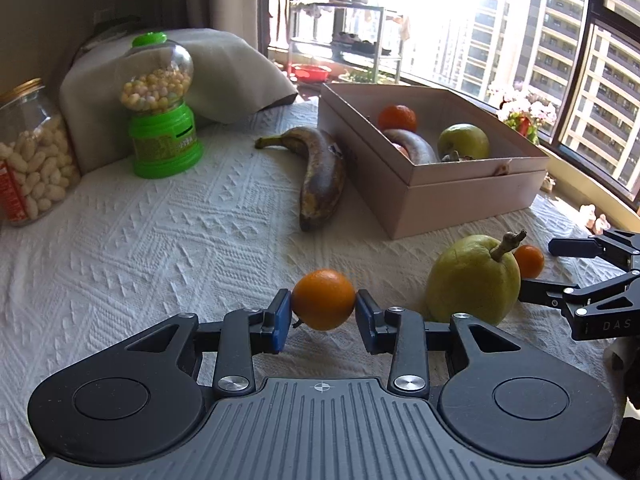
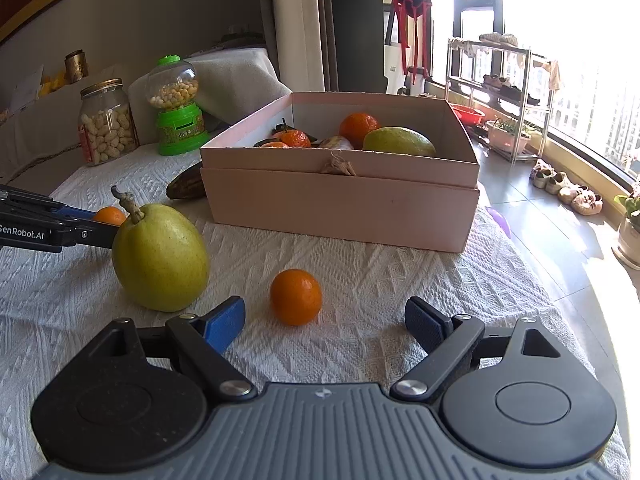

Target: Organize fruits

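Observation:
My left gripper [image 1: 323, 312] is shut on a small orange [image 1: 323, 299], held just above the white cloth; it also shows in the right wrist view [image 2: 109, 216] behind the pear. My right gripper [image 2: 325, 322] is open, its blue pads either side of a second small orange [image 2: 296, 297] on the cloth, not touching it. A green pear [image 2: 160, 258] stands upright left of it, and shows in the left wrist view [image 1: 472, 280]. A brown overripe banana [image 1: 320, 176] lies beside the pink box [image 1: 440, 196], which holds oranges, a pear and a banana.
A green candy dispenser [image 1: 164, 120] and a glass jar of peanuts [image 1: 32, 160] stand at the back left by a covered cushion. The table's right edge [image 2: 560, 304] drops to the floor near the window, with shoes and a rack beyond.

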